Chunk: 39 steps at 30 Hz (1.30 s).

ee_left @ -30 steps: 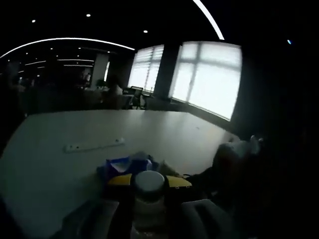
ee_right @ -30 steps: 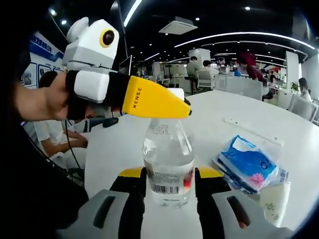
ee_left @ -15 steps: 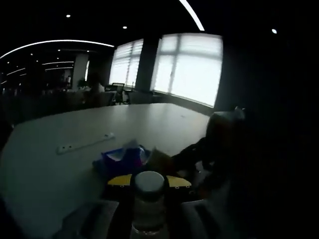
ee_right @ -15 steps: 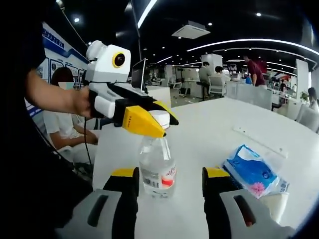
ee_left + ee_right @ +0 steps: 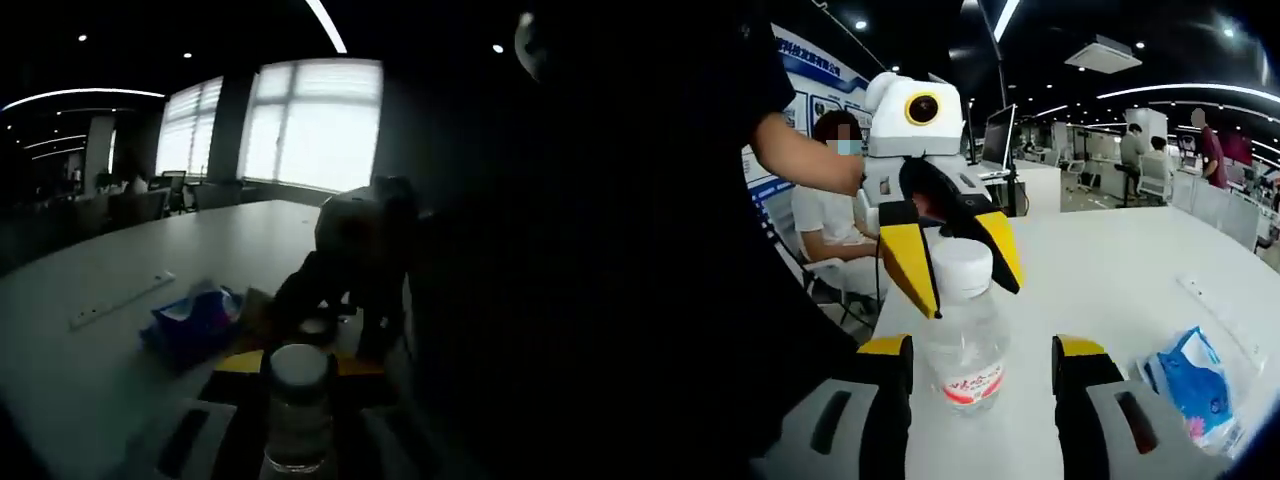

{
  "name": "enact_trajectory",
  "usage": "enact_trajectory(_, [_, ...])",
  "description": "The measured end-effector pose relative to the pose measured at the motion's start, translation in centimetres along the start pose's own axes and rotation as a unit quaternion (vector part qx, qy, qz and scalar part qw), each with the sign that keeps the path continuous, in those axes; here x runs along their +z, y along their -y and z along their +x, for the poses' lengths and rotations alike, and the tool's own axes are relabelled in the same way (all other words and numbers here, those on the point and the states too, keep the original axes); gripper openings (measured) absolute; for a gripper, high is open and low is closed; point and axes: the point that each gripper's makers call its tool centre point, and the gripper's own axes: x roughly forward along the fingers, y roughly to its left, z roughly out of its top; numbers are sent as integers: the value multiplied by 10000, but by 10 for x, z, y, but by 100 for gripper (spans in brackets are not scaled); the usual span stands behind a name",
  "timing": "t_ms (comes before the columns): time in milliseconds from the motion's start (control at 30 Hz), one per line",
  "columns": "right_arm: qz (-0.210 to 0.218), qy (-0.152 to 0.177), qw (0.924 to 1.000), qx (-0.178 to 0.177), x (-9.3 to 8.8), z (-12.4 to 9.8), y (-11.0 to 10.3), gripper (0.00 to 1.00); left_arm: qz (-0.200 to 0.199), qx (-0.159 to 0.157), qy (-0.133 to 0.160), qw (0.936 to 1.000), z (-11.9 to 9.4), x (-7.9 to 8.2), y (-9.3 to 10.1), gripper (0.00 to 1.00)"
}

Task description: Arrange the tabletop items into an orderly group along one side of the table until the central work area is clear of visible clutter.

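Bottle, clear plastic with a white cap and a red-and-white label, is standing upright on the white desk, right between the two yellow-tipped jaws of the right gripper. Those jaws are standing apart, one on each side of the bottle's body with a gap showing on both sides, so they are not pressing on it. Just past the right gripper, the left gripper is coming down from above with its yellow jaws straddling the white cap; whether they are actually pinching the cap is something I cannot tell from the right gripper view. A person's bare forearm is reaching in from the left of that view and carrying that gripper.

In the dim left gripper view, the bottle is sitting dead centre at the bottom, cap towards the camera, directly between the left gripper's own jaws, with yellow tips showing on either side of the cap. Beyond it the dark shape of the right gripper is looming.

Off to the right of the right gripper, a blue tissue pack is lying flat on the desk, well apart from the bottle; in the left gripper view the same pack is lying left of the jaws. A long white strip is lying farther out on the desk beyond the pack.
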Motion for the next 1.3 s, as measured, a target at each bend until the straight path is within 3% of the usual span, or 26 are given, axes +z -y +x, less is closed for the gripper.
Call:
enact_trajectory(333, [-310, -228, 9983, 435, -14, 13, -18, 48, 194, -623, -141, 9978, 1, -4, 17, 20])
enact_trajectory(700, [-351, -215, 9975, 569, -17, 20, -25, 37, 369, -866, -102, 9955, 0, -3, 17, 20])
enact_trajectory(833, [-286, -228, 9981, 491, -16, 21, -22, 36, 312, -876, -96, 9956, 0, -2, 15, 20])
enact_trajectory(1300, [86, -266, 9996, -53, -10, 21, -2, 31, 238, -433, 150, 9987, -5, 10, -3, 21])
